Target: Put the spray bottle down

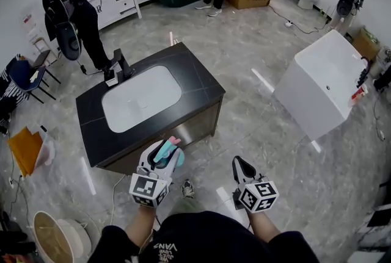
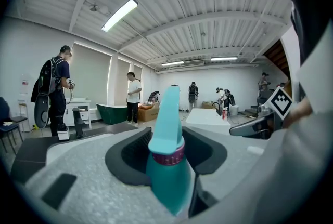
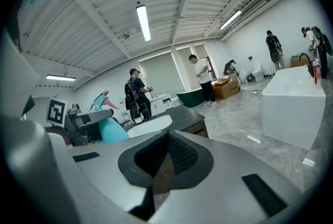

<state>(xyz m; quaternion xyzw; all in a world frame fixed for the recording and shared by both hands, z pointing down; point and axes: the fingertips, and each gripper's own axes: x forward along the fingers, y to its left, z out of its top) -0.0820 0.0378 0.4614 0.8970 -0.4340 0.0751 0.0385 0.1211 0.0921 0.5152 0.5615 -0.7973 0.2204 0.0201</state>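
**Head view**
- Item 1: bottle [image 1: 165,151], teal with a pink nozzle. It is clamped in the left hand-held gripper [image 1: 161,157], in the air over the floor [image 1: 256,127], just short of the near edge of the dark tabletop [image 1: 201,83].
- Item 2: white sink [image 1: 142,99] set in that tabletop, with a black tap [image 1: 123,64] at its far side.
- Item 3: right hand-held gripper [image 1: 240,165], near the left one, jaws together and nothing in them.
- Bottle axis: it runs along the left jaws, head end away from the person and toward the tabletop.

**Left gripper view**
- Item 1: bottle [image 2: 167,173] sits between the jaws of the left hand-held gripper [image 2: 169,151], which are closed on its body below the magenta collar [image 2: 167,156].
- The teal head rises up and forward past the jaw tips.
- Item 3: right hand-held gripper [image 2: 255,127] shows at the right.

**Right gripper view**
- Item 3: right hand-held gripper [image 3: 166,155], jaws shut against each other, empty.
- Item 1: bottle [image 3: 110,129], to the left in the left hand-held gripper [image 3: 83,121]. It leans with its base low and its head high, pink nozzle uppermost.
- Item 2: tabletop [image 3: 182,116] lies beyond.

**Status (judged)**
- Early in the task: the bottle is not yet down and touches no surface.
- Left to do: carry it over the tabletop, lower its base onto a bare part beside the sink, then open the left jaws
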